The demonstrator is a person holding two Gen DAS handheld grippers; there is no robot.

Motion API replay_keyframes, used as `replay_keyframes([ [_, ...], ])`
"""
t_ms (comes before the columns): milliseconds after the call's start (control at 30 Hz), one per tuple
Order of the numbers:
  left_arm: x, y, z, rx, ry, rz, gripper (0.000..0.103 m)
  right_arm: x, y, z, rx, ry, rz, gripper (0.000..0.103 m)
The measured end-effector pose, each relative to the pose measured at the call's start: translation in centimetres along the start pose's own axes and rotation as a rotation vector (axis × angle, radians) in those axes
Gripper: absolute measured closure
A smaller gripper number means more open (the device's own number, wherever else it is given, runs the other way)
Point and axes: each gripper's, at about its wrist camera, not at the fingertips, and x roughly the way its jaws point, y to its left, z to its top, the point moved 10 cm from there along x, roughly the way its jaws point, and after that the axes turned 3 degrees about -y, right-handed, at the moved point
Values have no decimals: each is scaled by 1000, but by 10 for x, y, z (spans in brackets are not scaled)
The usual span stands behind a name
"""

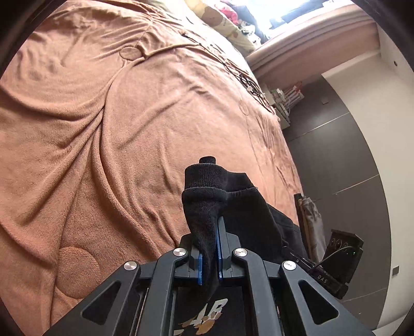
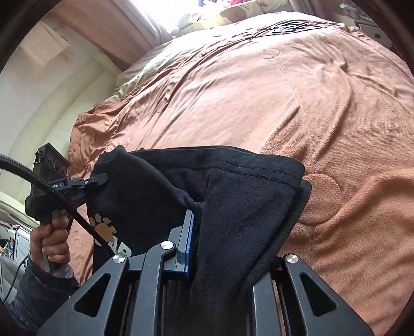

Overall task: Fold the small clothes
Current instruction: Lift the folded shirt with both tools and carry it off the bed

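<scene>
the left gripper (image 1: 210, 248) has its blue pads (image 1: 220, 248) pressed together on a bunched fold of a black garment (image 1: 207, 204), the cloth rising out of the jaws in a dark peak and draping off to the right. the right gripper (image 2: 200, 240) is clamped on another part of the same garment (image 2: 248, 201); one blue pad (image 2: 188, 240) shows on the left, the other is buried under the thick black fabric that spills over it. the garment hangs stretched between the two grippers, lifted off the bed, its stitched hem running across the top and an orange paw print (image 2: 102, 227) with white letters on the hanging part at lower left. in the right wrist view the left gripper (image 2: 99, 178) bites the garment's far corner, and a hand (image 2: 51, 240) in a dark sleeve grips its handle. underneath, a rumpled brown blanket (image 1: 103, 116) covers the bed up to its far edge, where a patterned pillow (image 1: 222, 20) lies.
</scene>
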Motion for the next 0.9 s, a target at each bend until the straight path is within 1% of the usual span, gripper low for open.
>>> replay_keyframes([
  [33, -4, -5, -1, 6, -5, -1, 96, -5, 3, -2, -6, -9, 15, 91],
  [233, -35, -31, -3, 37, -43, -19, 96, -51, 30, -10, -88, -66, 3, 92],
  [433, -75, -63, -6, 80, -92, -44, 96, -103, 56, -18, -133, -133, 7, 92],
  [633, -119, -103, -19, 139, -138, -63, 96, -155, 81, -38, -194, -189, -5, 92],
  [767, -144, -128, -31, 169, -165, -85, 96, -198, 99, -55, -229, -235, -5, 92],
  [900, -167, -152, -42, 202, -193, -109, 96, -231, 109, -68, -249, -280, -11, 92],
])
